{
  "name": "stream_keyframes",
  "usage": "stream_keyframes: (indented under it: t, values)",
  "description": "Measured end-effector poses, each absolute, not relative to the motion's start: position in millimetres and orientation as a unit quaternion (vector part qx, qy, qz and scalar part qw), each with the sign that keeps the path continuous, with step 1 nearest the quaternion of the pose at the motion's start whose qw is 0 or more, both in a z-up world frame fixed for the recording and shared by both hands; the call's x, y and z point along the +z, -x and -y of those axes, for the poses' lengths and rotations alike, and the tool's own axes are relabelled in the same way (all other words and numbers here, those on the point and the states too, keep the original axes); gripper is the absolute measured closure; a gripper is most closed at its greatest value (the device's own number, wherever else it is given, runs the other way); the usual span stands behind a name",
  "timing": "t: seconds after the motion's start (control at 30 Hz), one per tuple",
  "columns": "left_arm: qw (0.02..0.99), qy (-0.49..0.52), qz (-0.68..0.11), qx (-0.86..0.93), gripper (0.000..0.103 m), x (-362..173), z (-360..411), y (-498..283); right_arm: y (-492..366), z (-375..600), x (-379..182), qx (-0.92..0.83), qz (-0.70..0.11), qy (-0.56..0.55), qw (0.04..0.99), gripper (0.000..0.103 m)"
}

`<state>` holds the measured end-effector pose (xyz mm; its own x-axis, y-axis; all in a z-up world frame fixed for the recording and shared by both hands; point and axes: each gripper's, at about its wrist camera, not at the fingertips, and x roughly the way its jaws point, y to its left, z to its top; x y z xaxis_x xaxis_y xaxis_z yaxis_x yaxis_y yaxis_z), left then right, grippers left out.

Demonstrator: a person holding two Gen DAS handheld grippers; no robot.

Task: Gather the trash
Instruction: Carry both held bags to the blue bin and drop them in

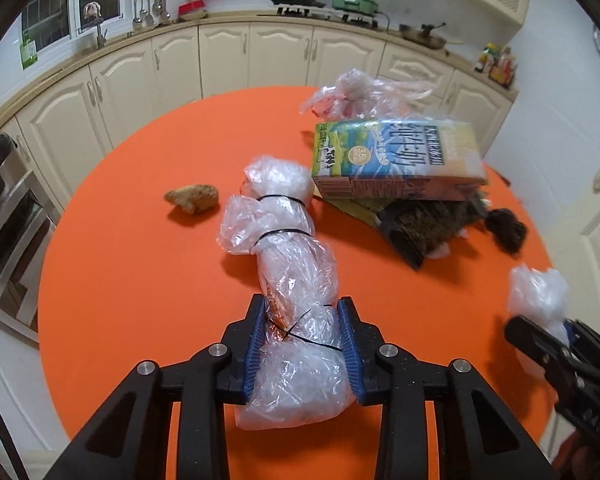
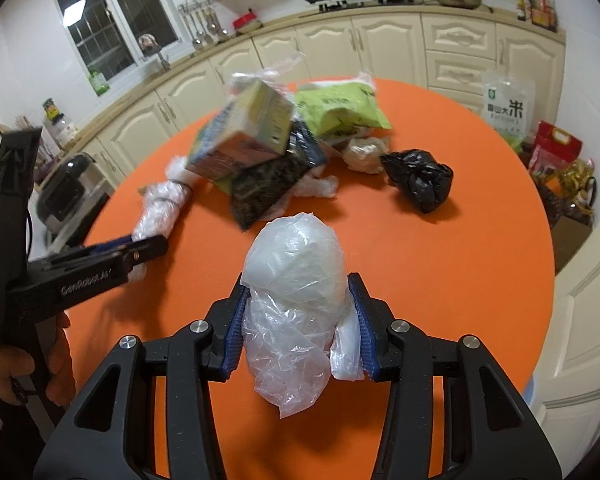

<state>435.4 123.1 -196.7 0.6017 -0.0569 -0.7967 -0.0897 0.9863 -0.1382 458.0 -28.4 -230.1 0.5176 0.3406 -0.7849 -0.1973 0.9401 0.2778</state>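
**Both claws loaded with plastic trash**

Left claw [image 1: 303, 344] pinches the long tied plastic bundle [image 1: 284, 264], its far end probably still on the orange worktop [image 1: 140, 260]. Right claw [image 2: 298, 328] clamps a crumpled clear bag [image 2: 296, 280], held clear for collection. Milk carton [image 1: 396, 156] and black bag [image 2: 418, 180] remain on the worktop.

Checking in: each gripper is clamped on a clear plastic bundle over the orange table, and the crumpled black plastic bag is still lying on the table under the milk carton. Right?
Not quite. The crumpled black plastic bag lies by itself on the orange table, apart from the milk carton, as the right wrist view shows. The rest stands: left gripper and right gripper each clamp a clear plastic bundle.
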Motion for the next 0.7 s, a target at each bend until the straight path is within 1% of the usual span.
stream_keyframes:
  t: [0.23,0.37,0.53,0.7]
  values:
    - [0.902,0.106,-0.418,-0.006,0.072,-163.7,-135.4,-371.0,-435.2,25.5,-217.9,0.180,-0.452,-0.098,0.868,0.059]
    - [0.914,0.099,-0.393,-0.009,0.072,-138.9,-121.7,-342.1,-416.9,30.5,-208.9,0.189,-0.438,-0.115,0.872,0.060]
    - [0.921,0.051,-0.379,-0.075,0.072,-113.0,-58.5,-306.0,-381.5,72.6,-189.4,0.147,-0.406,-0.125,0.893,0.060]
    - [0.907,-0.012,-0.383,-0.175,0.072,-111.1,45.7,-293.6,-330.9,151.9,-189.0,0.022,-0.409,-0.102,0.907,0.060]
